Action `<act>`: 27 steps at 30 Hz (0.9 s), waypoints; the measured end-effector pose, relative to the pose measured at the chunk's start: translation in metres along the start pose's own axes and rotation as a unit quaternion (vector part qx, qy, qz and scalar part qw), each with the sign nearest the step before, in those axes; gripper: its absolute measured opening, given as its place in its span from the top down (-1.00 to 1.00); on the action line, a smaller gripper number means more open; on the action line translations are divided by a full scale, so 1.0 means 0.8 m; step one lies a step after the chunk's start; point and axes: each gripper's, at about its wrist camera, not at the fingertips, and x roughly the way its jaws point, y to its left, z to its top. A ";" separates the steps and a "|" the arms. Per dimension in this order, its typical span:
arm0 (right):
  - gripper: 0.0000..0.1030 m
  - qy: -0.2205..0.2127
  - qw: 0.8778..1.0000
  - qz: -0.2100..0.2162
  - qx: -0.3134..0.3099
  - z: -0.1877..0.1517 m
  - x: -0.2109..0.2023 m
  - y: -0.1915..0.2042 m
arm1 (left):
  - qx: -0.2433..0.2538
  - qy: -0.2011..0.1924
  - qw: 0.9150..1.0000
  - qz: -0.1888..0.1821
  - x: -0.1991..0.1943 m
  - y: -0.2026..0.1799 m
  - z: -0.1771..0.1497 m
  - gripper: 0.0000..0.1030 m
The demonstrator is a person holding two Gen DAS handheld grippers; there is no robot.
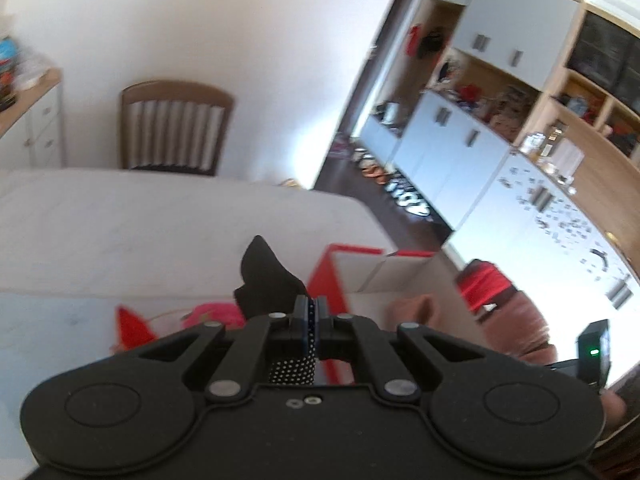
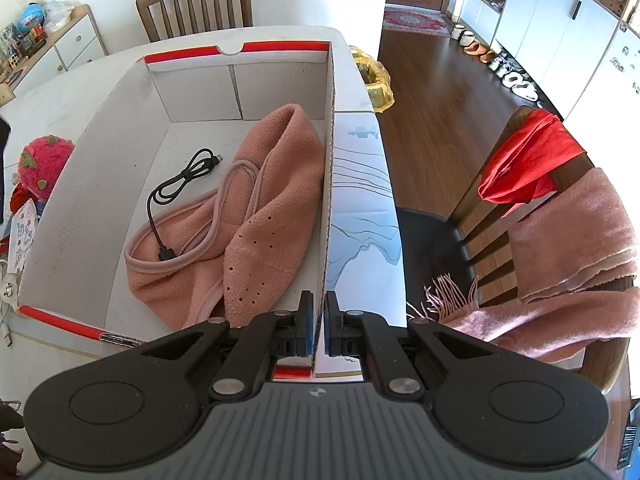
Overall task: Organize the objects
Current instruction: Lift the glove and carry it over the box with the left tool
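My left gripper (image 1: 311, 312) is shut on a black sock (image 1: 268, 280) with a white-dotted part, held above the table beside the box. The white cardboard box with red rims (image 2: 92, 168) also shows in the left wrist view (image 1: 332, 276). It holds a pink fleece hat (image 2: 264, 208) and a black cable (image 2: 180, 184). My right gripper (image 2: 320, 312) is shut on the box's right wall (image 2: 328, 200), one finger on each side of it.
A pink strawberry plush (image 2: 42, 164) and other small items lie on the white table (image 2: 360, 200) left of the box. A chair (image 2: 540, 208) with a red cloth and pink scarf stands to the right. Another chair (image 2: 196, 0) stands at the far side.
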 end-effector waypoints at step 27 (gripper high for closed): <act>0.91 -0.001 1.000 0.005 0.004 0.001 -0.001 -0.001 | 0.153 0.105 0.981 -0.055 0.204 -0.151 -0.008 1.00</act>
